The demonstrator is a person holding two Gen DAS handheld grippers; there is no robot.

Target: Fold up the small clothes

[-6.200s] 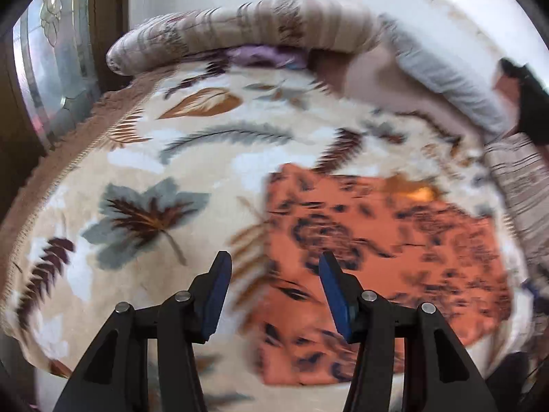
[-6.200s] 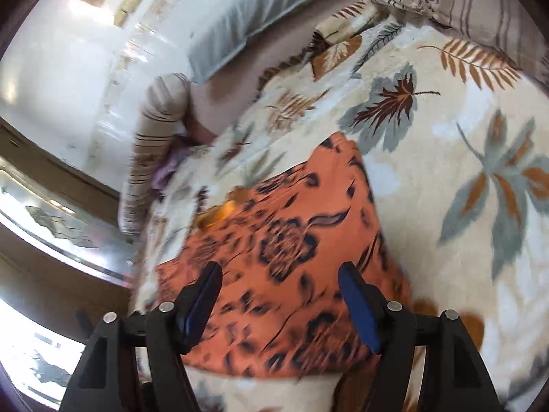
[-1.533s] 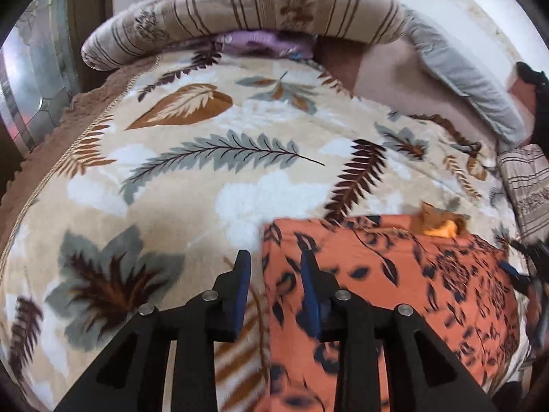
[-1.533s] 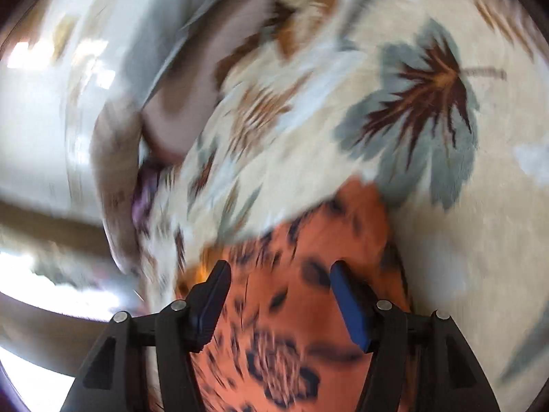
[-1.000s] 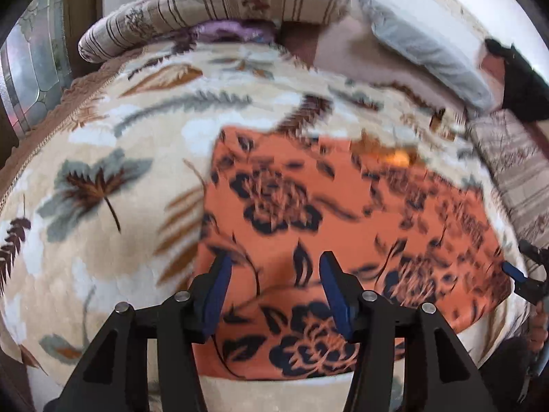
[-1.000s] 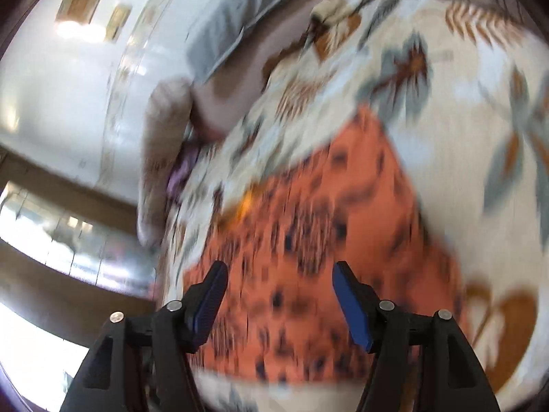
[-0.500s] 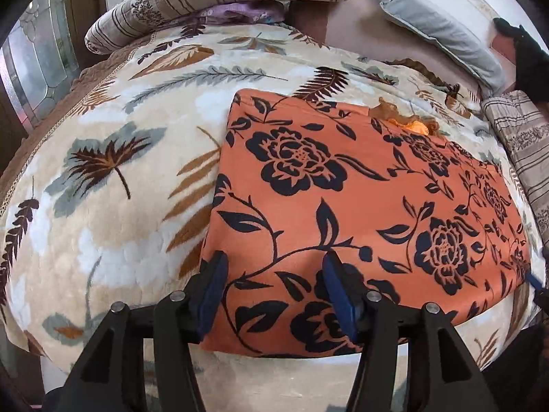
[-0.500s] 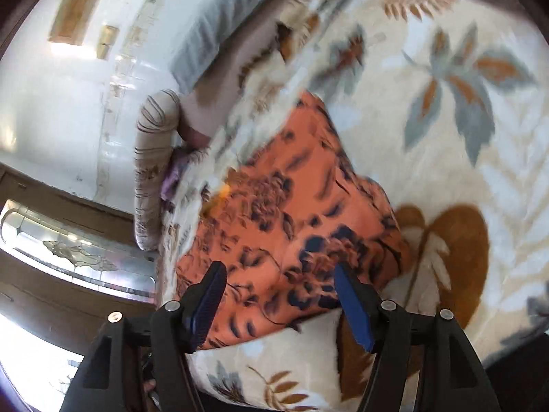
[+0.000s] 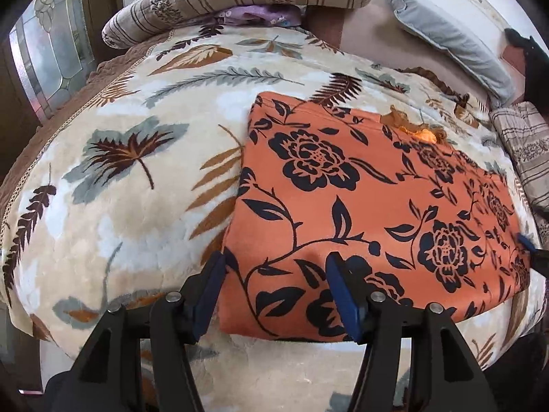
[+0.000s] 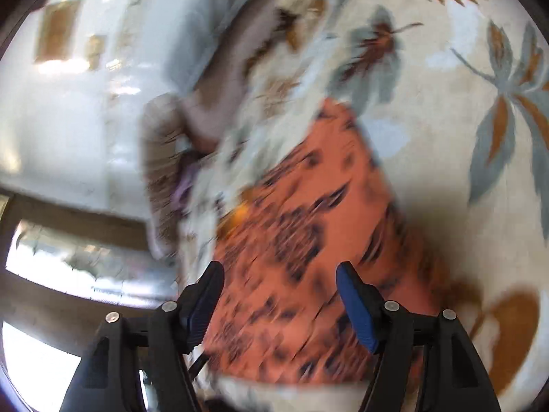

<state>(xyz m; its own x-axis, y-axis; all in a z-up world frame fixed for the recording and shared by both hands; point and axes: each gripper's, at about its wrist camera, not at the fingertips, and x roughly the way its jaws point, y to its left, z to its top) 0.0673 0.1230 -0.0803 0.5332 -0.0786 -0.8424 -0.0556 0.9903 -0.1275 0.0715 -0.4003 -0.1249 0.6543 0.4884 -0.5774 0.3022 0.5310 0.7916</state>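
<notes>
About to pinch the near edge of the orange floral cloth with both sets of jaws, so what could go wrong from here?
The left gripper, whose jaws have just been opening, straddles the orange cloth's near left corner, so it may also pinch the plush blanket beneath. The cloth looks already doubled, so the jaws may catch only the top layer. The right gripper's view is blurred, making its aim uncertain.

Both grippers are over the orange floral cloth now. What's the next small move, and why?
Probably lower the left gripper and close it on the near left corner of the orange floral cloth. Its jaws have just been opening, stand open astride that corner, and the cloth lies flat on the leaf-print blanket, unheld.
</notes>
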